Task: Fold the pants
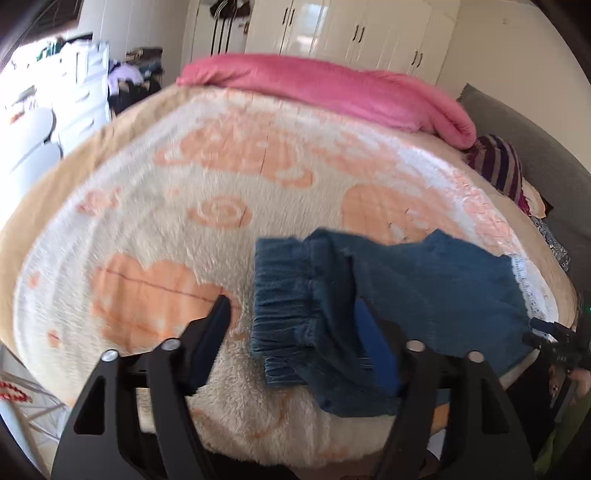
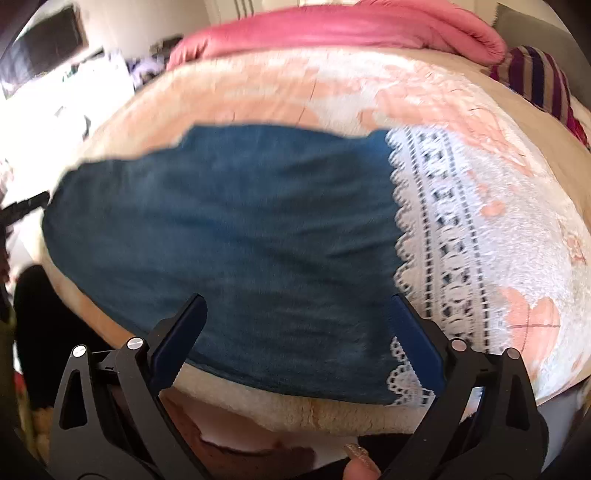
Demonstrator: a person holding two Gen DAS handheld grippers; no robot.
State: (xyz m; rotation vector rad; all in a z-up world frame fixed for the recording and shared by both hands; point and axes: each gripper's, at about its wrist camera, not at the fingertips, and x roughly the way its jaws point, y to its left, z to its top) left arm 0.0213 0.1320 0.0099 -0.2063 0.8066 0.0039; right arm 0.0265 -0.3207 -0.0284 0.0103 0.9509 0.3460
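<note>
Blue denim pants (image 1: 388,295) with a gathered elastic waistband (image 1: 284,306) and a white lace hem (image 2: 439,229) lie on a fluffy cream and peach blanket (image 1: 184,221) on a bed. My left gripper (image 1: 291,314) is open, its jaws either side of the waistband end, the right finger (image 1: 376,347) under or against the denim. My right gripper (image 2: 299,306) is open above the leg part (image 2: 229,229) near the lace hem, at the bed's near edge. The right gripper also shows at the left wrist view's right edge (image 1: 554,339).
A pink blanket (image 1: 332,88) lies rolled at the bed's far side. A striped cloth (image 1: 498,166) and a grey headboard (image 1: 535,136) are at the right. White wardrobes (image 1: 351,33) stand behind, white drawers and clutter (image 1: 74,92) at the left.
</note>
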